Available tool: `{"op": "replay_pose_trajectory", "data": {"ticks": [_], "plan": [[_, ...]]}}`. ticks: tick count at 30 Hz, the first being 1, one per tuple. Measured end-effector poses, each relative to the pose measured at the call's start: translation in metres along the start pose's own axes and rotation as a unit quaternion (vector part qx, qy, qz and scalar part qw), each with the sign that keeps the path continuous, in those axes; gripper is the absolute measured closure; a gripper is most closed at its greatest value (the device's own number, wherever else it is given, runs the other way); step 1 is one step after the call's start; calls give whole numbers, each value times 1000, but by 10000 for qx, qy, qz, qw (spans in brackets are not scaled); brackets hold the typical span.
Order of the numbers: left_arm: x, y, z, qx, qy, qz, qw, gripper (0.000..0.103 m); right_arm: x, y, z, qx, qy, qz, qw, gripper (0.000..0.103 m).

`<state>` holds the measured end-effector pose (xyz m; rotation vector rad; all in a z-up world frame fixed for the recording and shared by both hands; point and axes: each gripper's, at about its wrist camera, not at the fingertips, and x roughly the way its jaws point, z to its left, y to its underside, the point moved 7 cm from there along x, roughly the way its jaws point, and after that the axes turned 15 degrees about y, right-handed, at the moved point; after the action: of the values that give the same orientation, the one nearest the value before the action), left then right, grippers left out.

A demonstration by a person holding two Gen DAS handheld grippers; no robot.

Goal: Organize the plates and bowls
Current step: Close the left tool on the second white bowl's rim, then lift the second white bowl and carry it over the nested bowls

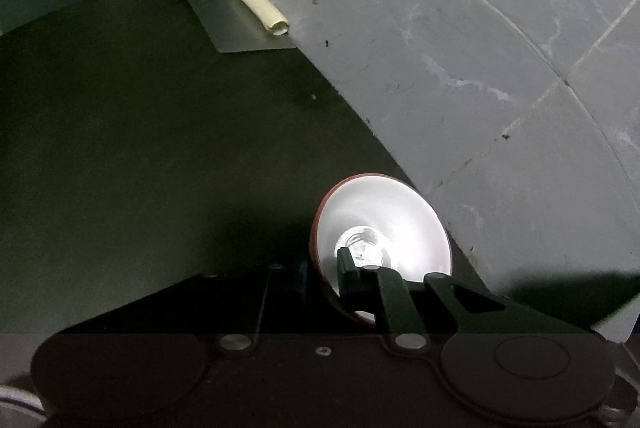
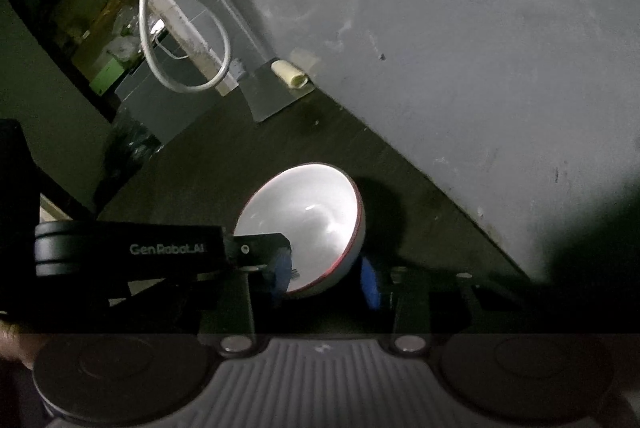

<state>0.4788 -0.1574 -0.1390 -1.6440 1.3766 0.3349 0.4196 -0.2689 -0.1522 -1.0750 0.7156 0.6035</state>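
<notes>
One bowl (image 2: 308, 224), white inside with a red rim, sits tilted on the dark table (image 1: 140, 148) near its edge. I have my left gripper (image 1: 324, 278) clenched on its near rim. My right gripper (image 2: 326, 276) straddles the rim too, blue pads either side; I cannot tell whether they press. Beyond lies grey tiled floor (image 1: 460, 48).

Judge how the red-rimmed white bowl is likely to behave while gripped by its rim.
The bowl looks rigid and glossy, probably ceramic or melamine, so it may slip between the pads. It sits tilted on the dark table, with the left gripper pinching one wall, so it could pivot. If ceramic, a drop could chip it.
</notes>
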Motion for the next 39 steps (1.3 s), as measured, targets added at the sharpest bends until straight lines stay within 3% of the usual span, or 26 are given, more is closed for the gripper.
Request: {"op": "replay_pose_trajectory", "data": {"ticks": [4, 14, 27, 39], "plan": [[-12, 13, 2, -62, -24, -52, 10000, 90, -7, 8, 1, -86, -71, 73, 9999, 71], [-75, 36, -4, -87, 50, -738, 9972, 90, -58, 18, 25, -494, -462, -286, 9973, 71], [-188, 64, -23, 90, 42, -1811, 9834, 90, -160, 25, 89, -1296, -865, -1021, 9825, 71], [-260, 118, -16, -93, -169, -2274, 9736, 90, -207, 69, 140, -1915, -1224, -1155, 9670, 71]]}}
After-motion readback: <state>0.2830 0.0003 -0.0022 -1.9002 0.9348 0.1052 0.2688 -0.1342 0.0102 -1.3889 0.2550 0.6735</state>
